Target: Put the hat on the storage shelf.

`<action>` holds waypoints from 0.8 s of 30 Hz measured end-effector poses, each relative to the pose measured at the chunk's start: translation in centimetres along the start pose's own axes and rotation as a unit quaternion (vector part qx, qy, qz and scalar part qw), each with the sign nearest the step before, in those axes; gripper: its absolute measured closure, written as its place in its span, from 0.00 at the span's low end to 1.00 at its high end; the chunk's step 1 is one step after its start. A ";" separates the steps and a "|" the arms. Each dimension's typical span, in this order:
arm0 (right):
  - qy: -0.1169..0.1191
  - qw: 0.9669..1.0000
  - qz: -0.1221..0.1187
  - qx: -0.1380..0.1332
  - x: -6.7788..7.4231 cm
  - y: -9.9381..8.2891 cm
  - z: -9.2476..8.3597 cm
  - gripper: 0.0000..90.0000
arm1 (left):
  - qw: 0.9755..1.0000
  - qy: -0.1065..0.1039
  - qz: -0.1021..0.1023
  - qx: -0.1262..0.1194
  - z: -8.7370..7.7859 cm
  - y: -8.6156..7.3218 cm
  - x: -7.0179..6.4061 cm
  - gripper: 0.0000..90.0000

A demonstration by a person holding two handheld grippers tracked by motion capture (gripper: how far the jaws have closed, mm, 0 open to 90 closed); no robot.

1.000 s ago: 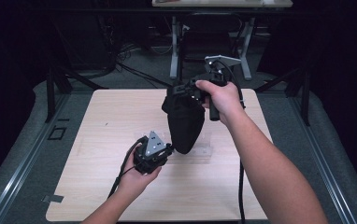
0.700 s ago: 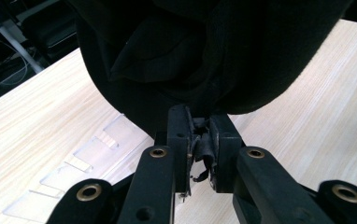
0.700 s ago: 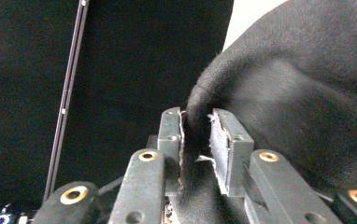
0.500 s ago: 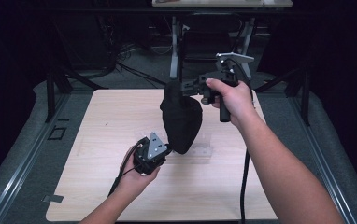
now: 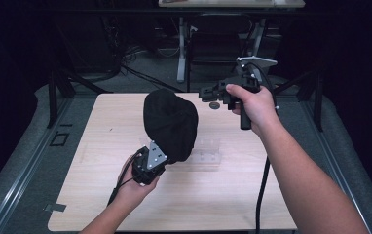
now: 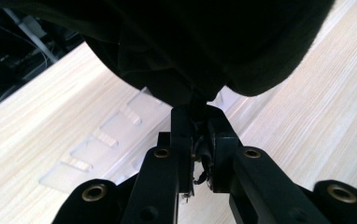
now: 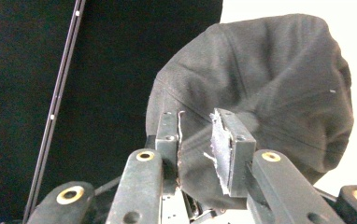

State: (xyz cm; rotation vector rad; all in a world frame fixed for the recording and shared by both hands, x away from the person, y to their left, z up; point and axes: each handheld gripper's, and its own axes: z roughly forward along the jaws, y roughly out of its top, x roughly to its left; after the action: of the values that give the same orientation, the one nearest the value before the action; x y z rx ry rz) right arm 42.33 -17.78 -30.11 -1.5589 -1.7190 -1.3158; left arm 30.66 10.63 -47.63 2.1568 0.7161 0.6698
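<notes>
A black fabric cap stands over the middle of the wooden table, held up by its lower edge. My left gripper is below and to its left, shut on that edge. In the left gripper view the jaws pinch the dark cloth, and the cap bulges overhead. My right gripper hovers to the cap's upper right, apart from it. In the right gripper view the jaws stand open with a gap, and the cap lies beyond them.
A clear plastic slotted stand lies flat on the table just right of the cap, also visible under the cloth. A small dark round object sits near the far edge. Dark floor, table legs and cables lie beyond.
My right gripper has let go of the cap's top and pulled away to the right. The cap now hangs on my left gripper alone, which has barely moved.
</notes>
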 end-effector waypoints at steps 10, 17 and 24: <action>-0.015 1.000 -0.005 0.001 -0.5 -0.3 -0.2 0.80 | 0.999 0.000 -0.042 0.018 0.7 -3.2 1.0 0.90; -0.040 0.999 -0.011 -0.005 -0.9 -0.5 -0.8 0.78 | 0.999 0.006 -0.042 0.013 0.7 -3.2 0.8 0.86; -0.056 0.998 -0.017 -0.006 -1.1 -0.7 -1.1 0.78 | 0.999 0.013 -0.053 0.004 0.1 -3.5 1.0 0.77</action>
State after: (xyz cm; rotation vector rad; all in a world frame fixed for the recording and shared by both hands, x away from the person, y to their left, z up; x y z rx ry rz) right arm 41.70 -19.21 -30.77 -1.6449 -1.8160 -1.2805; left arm 30.46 13.27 -50.16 2.1041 0.8410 0.6419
